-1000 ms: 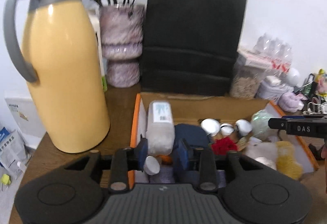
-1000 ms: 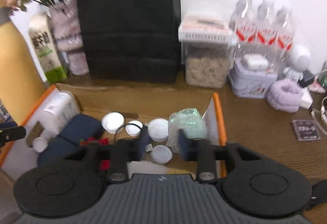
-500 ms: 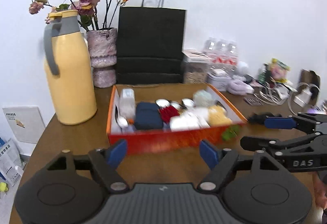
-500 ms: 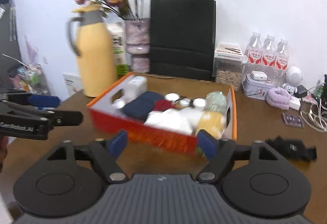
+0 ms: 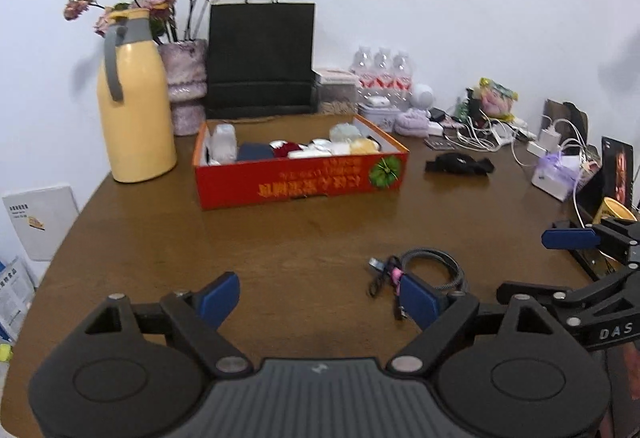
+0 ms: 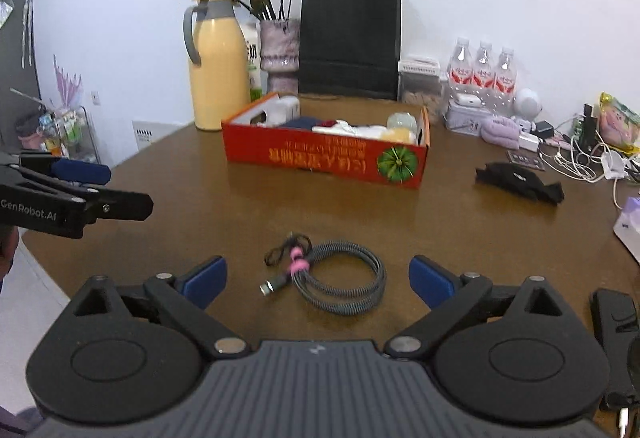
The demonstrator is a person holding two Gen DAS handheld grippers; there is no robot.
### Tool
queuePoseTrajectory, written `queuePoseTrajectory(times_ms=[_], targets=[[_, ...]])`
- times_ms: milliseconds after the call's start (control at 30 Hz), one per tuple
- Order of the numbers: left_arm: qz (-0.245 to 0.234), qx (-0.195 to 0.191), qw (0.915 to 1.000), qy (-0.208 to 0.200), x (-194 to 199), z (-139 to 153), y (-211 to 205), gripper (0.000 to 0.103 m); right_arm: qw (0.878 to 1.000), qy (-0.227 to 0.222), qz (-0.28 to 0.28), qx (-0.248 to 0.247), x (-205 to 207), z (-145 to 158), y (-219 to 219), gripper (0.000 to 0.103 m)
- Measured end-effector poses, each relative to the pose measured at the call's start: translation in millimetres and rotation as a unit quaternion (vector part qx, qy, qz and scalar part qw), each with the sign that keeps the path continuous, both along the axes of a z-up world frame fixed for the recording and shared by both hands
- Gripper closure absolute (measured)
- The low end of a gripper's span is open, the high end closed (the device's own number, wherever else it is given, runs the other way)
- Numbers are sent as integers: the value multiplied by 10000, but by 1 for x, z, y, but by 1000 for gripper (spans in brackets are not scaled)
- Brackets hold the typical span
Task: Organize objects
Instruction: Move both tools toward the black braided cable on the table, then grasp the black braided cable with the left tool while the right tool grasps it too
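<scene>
Both grippers are now hanging well back from the red box (image 6: 324, 162), where a second ago they were right over it — the left gripper (image 5: 320, 298) and right gripper (image 6: 318, 280) have just been opening, nothing between their jaws. One coiled cable (image 6: 340, 282) is lying on the table (image 5: 300, 234) before the right gripper. The box is holding a navy pouch (image 5: 254, 151), white pieces and a yellow item — three water bottles (image 6: 484, 72) are standing behind.

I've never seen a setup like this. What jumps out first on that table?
Probably the bright red box, packed with small things, in the middle of the brown table. Behind it stand a tall yellow jug, a vase of dried flowers and a black paper bag. Nearer the camera, a coiled grey cable lies in front of the wide-open right gripper.
</scene>
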State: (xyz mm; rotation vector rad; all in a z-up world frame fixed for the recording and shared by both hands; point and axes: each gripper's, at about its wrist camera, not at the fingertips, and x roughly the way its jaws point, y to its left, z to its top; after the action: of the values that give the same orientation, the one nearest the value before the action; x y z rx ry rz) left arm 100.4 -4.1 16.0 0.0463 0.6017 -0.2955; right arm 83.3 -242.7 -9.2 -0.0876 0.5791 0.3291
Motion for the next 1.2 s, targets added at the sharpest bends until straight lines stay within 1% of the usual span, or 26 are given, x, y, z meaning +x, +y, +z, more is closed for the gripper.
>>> queuePoseTrajectory(times_ms=[100, 167, 233, 267, 300, 333, 367, 433, 467, 533, 567, 600, 667, 700, 767, 800, 833, 867, 900, 967, 1033, 1067, 1100, 1133, 1167, 1200], targets=[[-219, -77, 9995, 195, 6, -13, -11, 16, 9997, 32, -214, -94, 7, -9, -3, 3], [-318, -87, 9989, 334, 11, -22, -19, 17, 9995, 94, -295, -90, 20, -16, -7, 8], [-363, -116, 9984, 406, 16, -30, -28, 20, 9991, 181, -368, -53, 32, -25, -11, 18], [-407, -150, 9981, 443, 19, -33, -31, 22, 9989, 257, -385, 9, 41, -30, -14, 21], [-479, -231, 9974, 486, 23, -37, -34, 27, 9983, 382, -426, 86, 50, -35, -16, 33], [-525, -298, 9967, 542, 27, -41, -37, 35, 9976, 496, -457, 150, 60, -41, -18, 44], [-579, -373, 9958, 612, 32, -45, -40, 38, 9969, 588, -487, 194, 68, -46, -19, 49], [-698, -426, 9938, 759, 43, -56, -50, 51, 9949, 751, -616, 269, 84, -57, -19, 62], [-739, -396, 9929, 840, 48, -62, -54, 56, 9939, 796, -702, 305, 89, -62, -20, 65], [-785, -289, 9917, 981, 55, -71, -62, 74, 9912, 924, -887, 326, 95, -70, -18, 79], [-810, -227, 9913, 1015, 55, -74, -65, 76, 9903, 1011, -869, 389, 94, -70, -15, 80], [-806, -183, 9914, 1012, 56, -76, -64, 76, 9894, 1117, -793, 474, 91, -69, -13, 79], [-628, -101, 9936, 930, 54, -76, -56, 76, 9871, 1272, -306, 920, 78, -59, -9, 79], [-495, -100, 9949, 868, 53, -76, -49, 76, 9861, 1249, -110, 1086, 72, -55, -9, 78], [-228, -201, 9958, 865, 53, -74, -30, 76, 9859, 1181, 245, 1159, 61, -46, -4, 76], [-113, -259, 9958, 869, 52, -72, -22, 76, 9876, 1071, 295, 1109, 58, -43, -1, 72], [-17, -305, 9957, 879, 52, -70, -16, 76, 9908, 889, 258, 988, 58, -41, 1, 61], [52, -342, 9953, 900, 52, -68, -11, 76, 9946, 684, 180, 765, 60, -41, 6, 54], [83, -379, 9949, 929, 52, -67, -8, 75, 9965, 601, 91, 580, 64, -44, 9, 47], [-42, -527, 9929, 1061, 49, -66, -9, 75, 9975, 656, 71, 249, 79, -53, 19, 50], [-285, -660, 9907, 1153, 46, -68, -14, 72, 9965, 799, 183, 171, 91, -65, 28, 61], [-299, -619, 9910, 1146, 46, -70, -17, 72, 9959, 877, 177, 136, 95, -70, 33, 64], [-252, -522, 9922, 1104, 45, -73, -21, 72, 9956, 915, 178, 122, 97, -74, 35, 71], [-211, -448, 9929, 1079, 46, -76, -22, 72, 9965, 811, 158, 109, 96, -77, 37, 71], [-186, -415, 9936, 1039, 46, -78, -23, 72, 9966, 800, 167, 88, 93, -78, 40, 72], [-160, -415, 9933, 1063, 47, -80, -23, 71, 9965, 808, 190, 97, 91, -78, 40, 82]])
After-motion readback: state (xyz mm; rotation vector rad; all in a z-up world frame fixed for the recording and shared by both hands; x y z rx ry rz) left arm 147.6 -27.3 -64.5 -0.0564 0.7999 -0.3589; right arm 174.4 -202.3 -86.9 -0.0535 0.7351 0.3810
